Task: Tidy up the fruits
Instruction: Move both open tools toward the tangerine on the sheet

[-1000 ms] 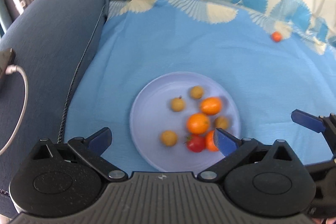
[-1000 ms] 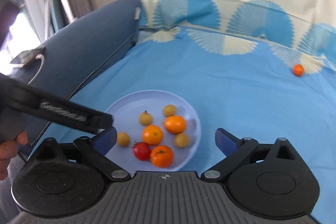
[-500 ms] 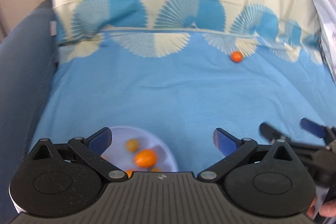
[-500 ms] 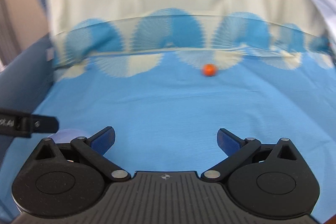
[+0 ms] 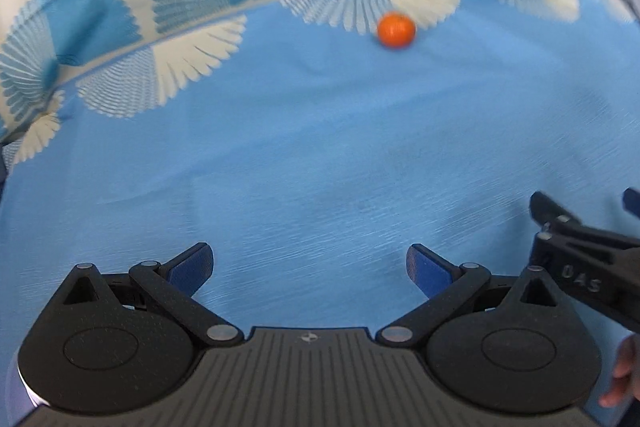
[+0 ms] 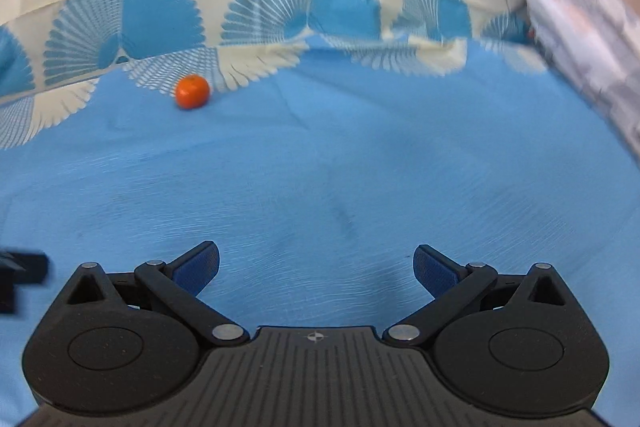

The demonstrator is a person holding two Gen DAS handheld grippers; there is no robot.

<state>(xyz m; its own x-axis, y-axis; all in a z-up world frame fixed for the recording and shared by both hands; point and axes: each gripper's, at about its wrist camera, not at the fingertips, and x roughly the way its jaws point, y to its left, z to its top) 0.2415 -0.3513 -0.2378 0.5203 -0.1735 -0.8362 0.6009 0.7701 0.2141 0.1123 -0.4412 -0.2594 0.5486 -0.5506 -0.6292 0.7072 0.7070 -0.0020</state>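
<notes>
Left hand-held gripper (image 5: 310,261) spread wide and holding nothing, right hand-held gripper (image 6: 316,263) likewise spread and holding nothing, plate of fruit now gone from both views, blue cloth (image 5: 320,147) filling the foreground, lone orange fruit (image 5: 396,29) nearer than before, lying at the cloth's fan-patterned fold

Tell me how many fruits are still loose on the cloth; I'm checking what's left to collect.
1. A small orange fruit lies on the blue cloth at its far edge, near the patterned border, well ahead of both open grippers. Others may lie outside these views.
</notes>
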